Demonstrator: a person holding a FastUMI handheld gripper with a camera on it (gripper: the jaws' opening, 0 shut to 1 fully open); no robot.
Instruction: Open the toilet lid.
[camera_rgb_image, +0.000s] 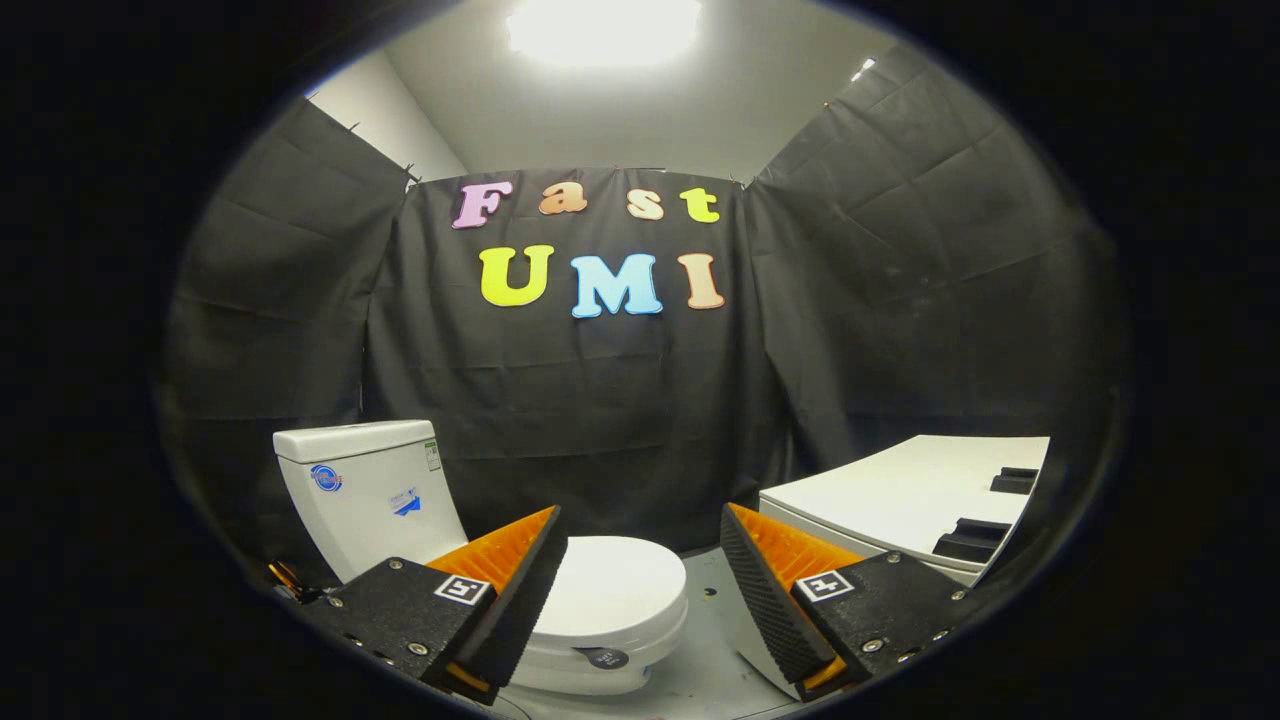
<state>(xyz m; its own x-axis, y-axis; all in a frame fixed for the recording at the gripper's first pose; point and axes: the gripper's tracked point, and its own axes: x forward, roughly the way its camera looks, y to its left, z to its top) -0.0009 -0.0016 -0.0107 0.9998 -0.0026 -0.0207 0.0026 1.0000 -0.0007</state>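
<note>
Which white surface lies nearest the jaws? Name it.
The closed toilet lid, just ahead between the open jaws of the gripper. The cistern stands behind it; the white tabletop lies off right.

One toilet (480, 560) with one closed lid (615, 595) and one tank (365, 490); one white panel (900, 495) bearing two dark blocks (975, 540) (the farther block at its far edge); one claw (640, 590), two fingers (525, 590) spread apart.
</note>
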